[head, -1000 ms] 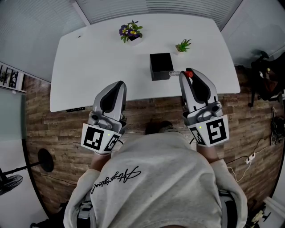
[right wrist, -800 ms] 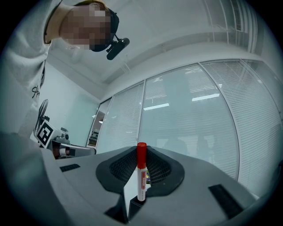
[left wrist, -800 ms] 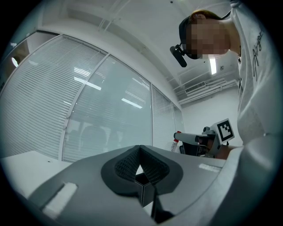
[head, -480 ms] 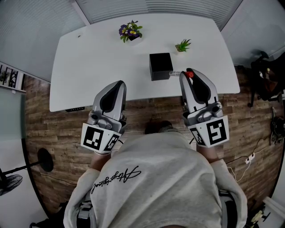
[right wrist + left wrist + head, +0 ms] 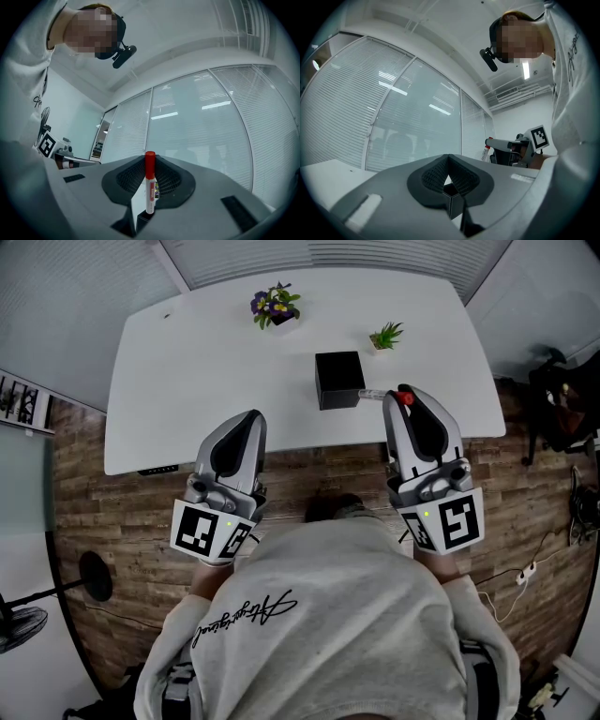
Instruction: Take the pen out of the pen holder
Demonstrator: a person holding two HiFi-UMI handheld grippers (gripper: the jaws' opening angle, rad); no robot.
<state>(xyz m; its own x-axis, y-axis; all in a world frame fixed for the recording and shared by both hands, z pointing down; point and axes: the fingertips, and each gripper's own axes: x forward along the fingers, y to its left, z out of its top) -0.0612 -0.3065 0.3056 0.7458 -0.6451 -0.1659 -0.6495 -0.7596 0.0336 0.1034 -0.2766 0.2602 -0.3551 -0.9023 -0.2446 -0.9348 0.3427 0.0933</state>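
My right gripper (image 5: 403,401) is clamped on the pen (image 5: 149,183). Its jaws are only a little apart, and the red cap stands up above them. The pen is out of the black pen holder (image 5: 339,379) and just right of it, over the worktop (image 5: 187,381) near the front edge (right of the middle). My left gripper (image 5: 251,418) has its jaws fully together and holds nothing.

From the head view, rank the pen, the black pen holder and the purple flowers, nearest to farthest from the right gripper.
1. pen, clamped in the right gripper.
2. pen holder, just left of the gripper.
3. purple flowers, at the table far edge, further left.
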